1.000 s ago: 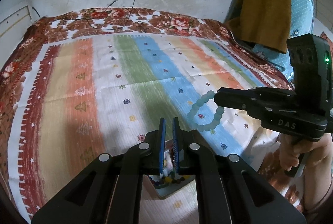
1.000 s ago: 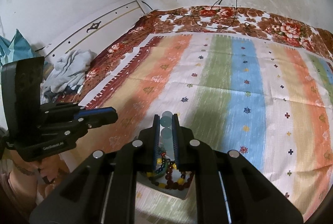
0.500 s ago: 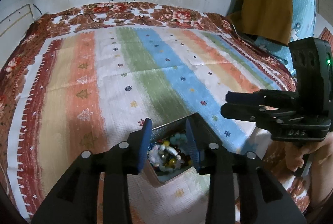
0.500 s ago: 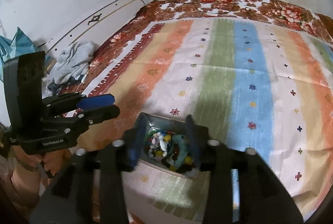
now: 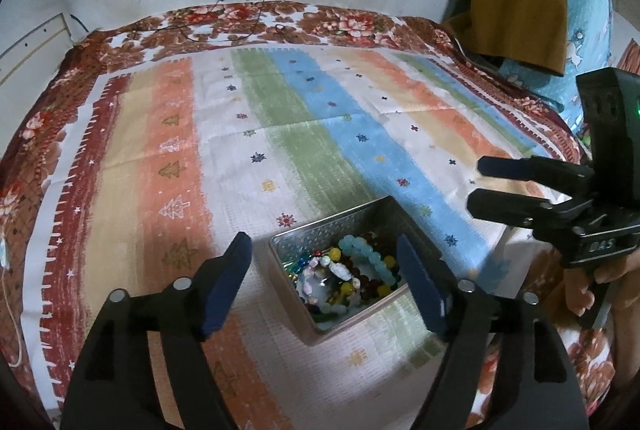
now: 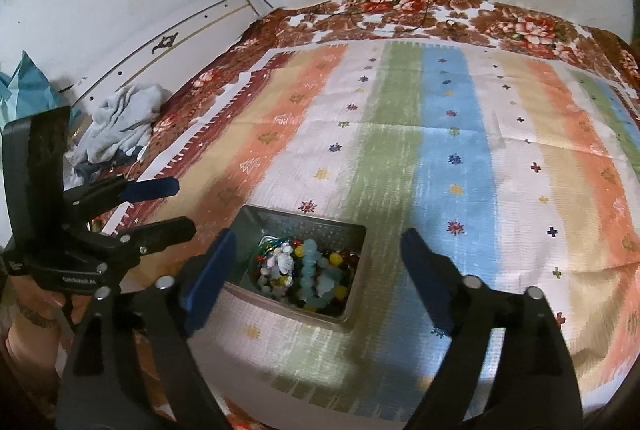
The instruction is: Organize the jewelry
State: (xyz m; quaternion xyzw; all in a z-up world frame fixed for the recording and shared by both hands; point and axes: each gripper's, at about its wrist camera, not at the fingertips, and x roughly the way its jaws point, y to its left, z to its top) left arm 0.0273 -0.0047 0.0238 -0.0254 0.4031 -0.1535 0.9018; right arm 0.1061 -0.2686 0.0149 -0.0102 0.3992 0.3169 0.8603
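tin (image 5: 352, 226) of bead bracelets (image 5: 352, 274) near bedspread's (image 5: 280, 134) front edge, straight ahead between both grippers; left gripper (image 5: 324, 278) and right gripper (image 6: 316, 270) jaws spread wide, empty, about equally near.

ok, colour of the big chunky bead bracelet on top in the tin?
Pale aqua bead bracelet, lying in the metal tin; clearest in the right wrist view.

"DAS" stands on the right tool (image 5: 480, 182) body.
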